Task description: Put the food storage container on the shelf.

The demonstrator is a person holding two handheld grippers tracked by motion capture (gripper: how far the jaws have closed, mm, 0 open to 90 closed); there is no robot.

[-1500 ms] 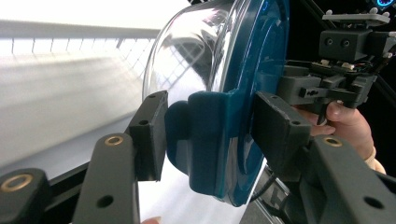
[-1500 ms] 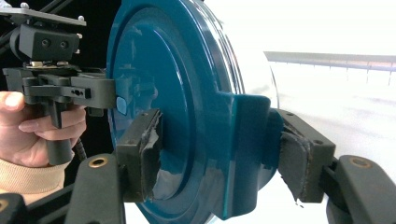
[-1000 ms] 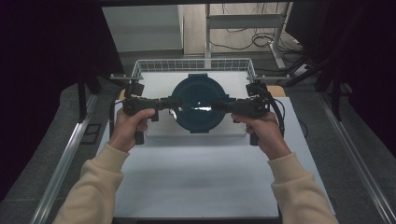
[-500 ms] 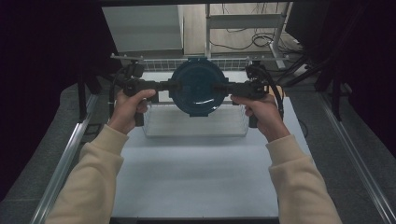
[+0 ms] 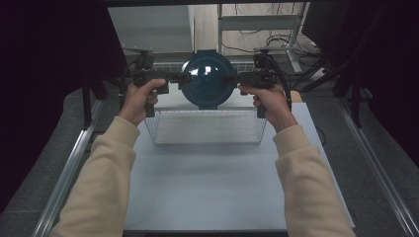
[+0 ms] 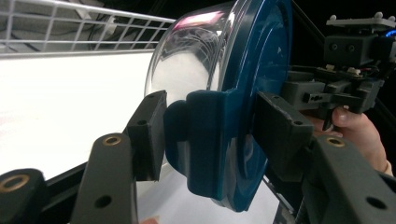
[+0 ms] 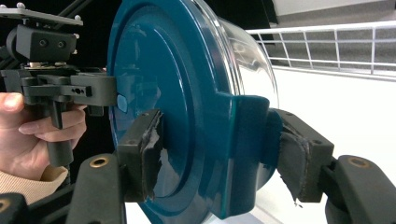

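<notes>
Teal plastic lid [image 5: 206,89] clipped on a clear round container [image 6: 196,65], held up on edge between both grippers, above the far edge of a white wire basket [image 5: 207,129] on the pale table [image 5: 212,182]. No brand, label or writing legible on lid, container or basket. Nothing discernible inside the clear bowl beyond reflections; contents, if any, cannot be told. Nothing to be seen lying in the part of the wire basket that shows.

Left gripper [image 5: 174,77] clamped on the lid's left side latch [image 6: 205,135]: one pad against the latch on the bowl side, the other against the lid's flat outer face, pinching the rim between them. Right gripper [image 5: 234,77] pressed likewise onto the opposite latch [image 7: 245,140], worn padding squeezed against lid face and tab. Both jaws horizontal, pointing inward at each other across the lid. Lid's flat face turned toward the person, clear dome facing away toward the far basket rail [image 7: 327,42]. Cream sleeves [image 5: 99,177] reaching in from below, a hand wrapped round each gripper handle.
</notes>
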